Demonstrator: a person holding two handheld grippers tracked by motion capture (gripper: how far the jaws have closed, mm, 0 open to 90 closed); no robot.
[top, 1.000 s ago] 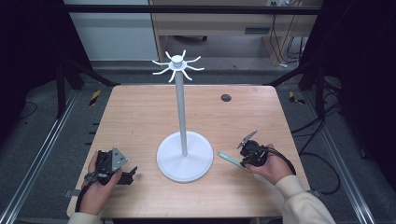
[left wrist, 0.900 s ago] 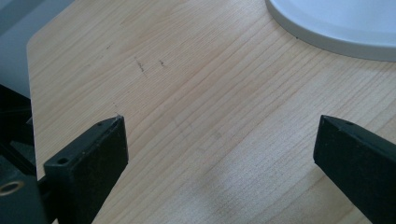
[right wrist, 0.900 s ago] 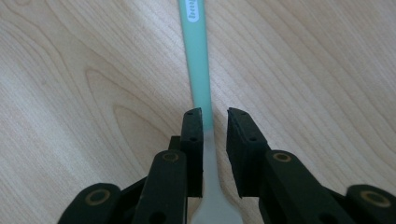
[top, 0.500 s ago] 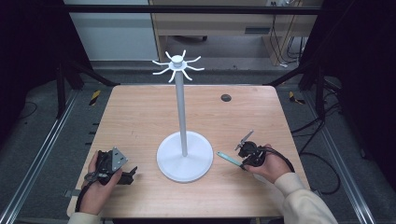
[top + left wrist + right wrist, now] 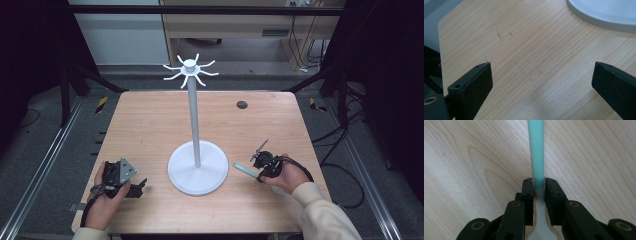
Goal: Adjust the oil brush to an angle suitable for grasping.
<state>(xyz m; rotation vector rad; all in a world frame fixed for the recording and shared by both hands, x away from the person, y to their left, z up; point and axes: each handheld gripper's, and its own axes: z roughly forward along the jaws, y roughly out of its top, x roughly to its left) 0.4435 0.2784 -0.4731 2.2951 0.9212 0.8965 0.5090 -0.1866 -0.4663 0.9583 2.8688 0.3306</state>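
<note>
Jaws clamp teal handle point(image 5: 537, 157), probably spatula; handle projects ahead.

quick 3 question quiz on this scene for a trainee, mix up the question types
1. True or false: the right gripper is shut on the teal-handled utensil.
2. What stands at the middle of the table? A) a white hook stand B) a red kettle C) a stack of bowls
3. Fill in: the left gripper has its jaws ____ over bare wood.

Key
1. True: both jaws press on the handle.
2. A: the white hook stand, a round base and tall pole topped with hooks.
3. open: nothing lies between them.
</note>
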